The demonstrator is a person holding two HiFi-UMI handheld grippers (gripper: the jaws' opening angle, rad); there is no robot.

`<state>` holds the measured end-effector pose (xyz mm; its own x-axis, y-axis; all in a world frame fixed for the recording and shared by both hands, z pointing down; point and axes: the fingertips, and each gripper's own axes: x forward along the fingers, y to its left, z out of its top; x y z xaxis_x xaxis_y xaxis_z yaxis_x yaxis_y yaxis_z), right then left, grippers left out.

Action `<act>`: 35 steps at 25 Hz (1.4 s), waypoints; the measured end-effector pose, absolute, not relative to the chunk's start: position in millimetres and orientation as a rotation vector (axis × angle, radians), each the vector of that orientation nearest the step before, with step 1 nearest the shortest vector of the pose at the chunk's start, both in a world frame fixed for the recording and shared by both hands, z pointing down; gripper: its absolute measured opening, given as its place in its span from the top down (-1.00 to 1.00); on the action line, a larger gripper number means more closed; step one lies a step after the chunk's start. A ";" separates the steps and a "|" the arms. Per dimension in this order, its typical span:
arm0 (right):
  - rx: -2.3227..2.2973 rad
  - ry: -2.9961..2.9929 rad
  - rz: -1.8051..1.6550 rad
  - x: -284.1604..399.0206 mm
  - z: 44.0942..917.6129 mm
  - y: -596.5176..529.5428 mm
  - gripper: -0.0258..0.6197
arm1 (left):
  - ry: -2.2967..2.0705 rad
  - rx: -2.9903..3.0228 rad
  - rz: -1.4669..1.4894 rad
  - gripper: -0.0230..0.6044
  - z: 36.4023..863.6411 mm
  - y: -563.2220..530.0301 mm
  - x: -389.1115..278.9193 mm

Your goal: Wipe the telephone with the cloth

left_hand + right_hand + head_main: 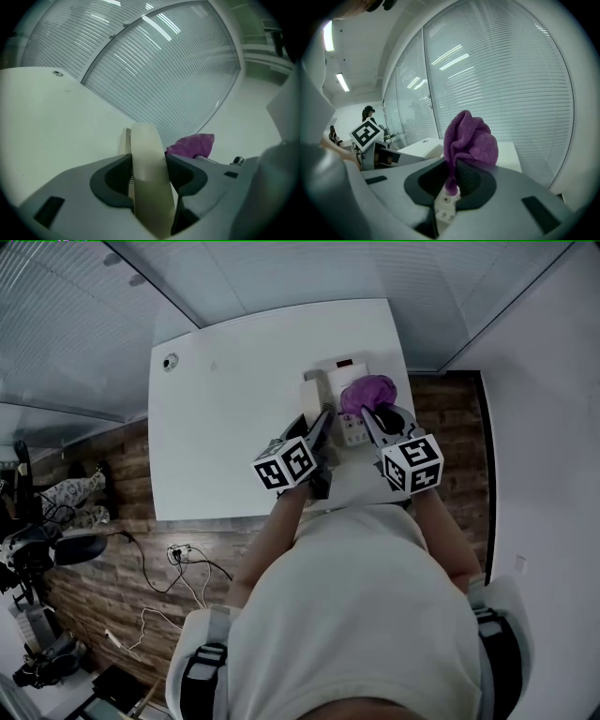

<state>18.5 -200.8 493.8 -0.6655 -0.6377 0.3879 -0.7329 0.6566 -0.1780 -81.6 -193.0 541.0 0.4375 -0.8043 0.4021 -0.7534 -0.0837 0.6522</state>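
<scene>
Nearest the person, the left gripper (149, 161) is clenched on the cream handset (146, 140), with both pads pressing its sides. The handset's long axis runs from 6 to 12 o'clock along the jaws, and its far end pokes out beyond them. Just beside it, at 3 o'clock in the head view, the right gripper (452, 178) pinches the purple cloth (469, 138). The bunched bulk of the cloth stands above the jaws, and a tail hangs down over the keypad of the telephone (444, 208) directly beneath. From the left gripper the cloth sits at about 2 o'clock, close by. The right hand therefore looks best placed to carry the cloth toward 9 o'clock and along the handset. The telephone lies at 12 o'clock of both grippers, toward the far right of the white table (225, 409).
</scene>
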 end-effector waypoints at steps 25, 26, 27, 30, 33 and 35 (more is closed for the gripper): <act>1.027 -2.796 0.342 -27.1 422.7 -163.4 0.78 | -1.018 2.000 -0.553 0.19 472.5 -117.1 -78.3; 1.019 -2.805 0.344 -28.5 421.0 -160.4 0.78 | -1.009 1.997 -0.567 0.19 470.7 -115.2 -78.5; 1.012 -2.815 0.349 -29.5 419.4 -157.5 0.78 | -1.001 1.996 -0.577 0.19 469.0 -113.6 -78.7; 0.989 -2.845 0.366 -31.4 414.5 -147.8 0.78 | -0.977 2.000 -0.607 0.19 463.4 -107.3 -78.7; 0.965 -2.867 0.375 -33.8 411.6 -138.1 0.78 | -0.956 1.997 -0.632 0.19 460.4 -101.0 -78.6; 0.951 -2.877 0.376 -35.3 410.5 -134.1 0.78 | -0.944 1.995 -0.650 0.19 457.3 -100.4 -78.1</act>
